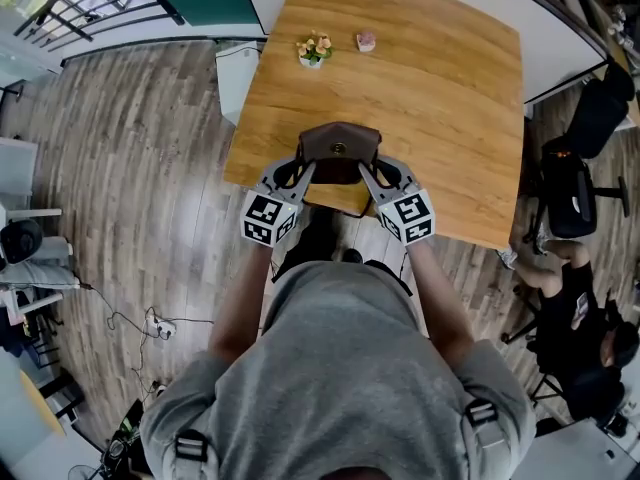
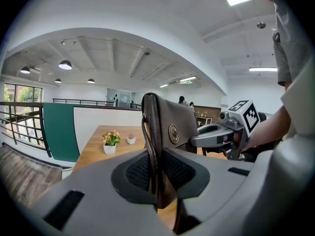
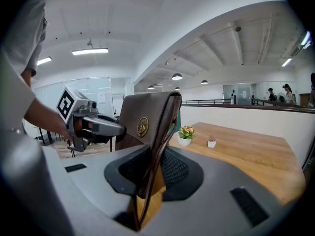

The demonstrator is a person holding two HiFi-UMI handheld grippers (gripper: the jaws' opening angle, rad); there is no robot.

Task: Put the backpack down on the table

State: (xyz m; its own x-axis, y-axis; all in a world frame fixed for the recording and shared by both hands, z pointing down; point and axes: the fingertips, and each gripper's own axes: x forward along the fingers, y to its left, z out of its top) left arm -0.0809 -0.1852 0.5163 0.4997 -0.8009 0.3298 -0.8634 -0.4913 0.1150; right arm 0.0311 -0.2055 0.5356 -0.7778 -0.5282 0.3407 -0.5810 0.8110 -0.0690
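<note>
A brown leather backpack with a round brass emblem is held upright between my two grippers, over the near edge of the wooden table. My left gripper is shut on its left side edge and strap, which are pinched between the jaws in the left gripper view. My right gripper is shut on the opposite side edge. Each gripper view shows the backpack's flap and the other gripper beyond it. I cannot tell whether its bottom touches the table.
A small potted flower and a tiny pink pot stand on the table's far left part. Black office chairs and a seated person are at the right. Cables lie on the wood floor at the left.
</note>
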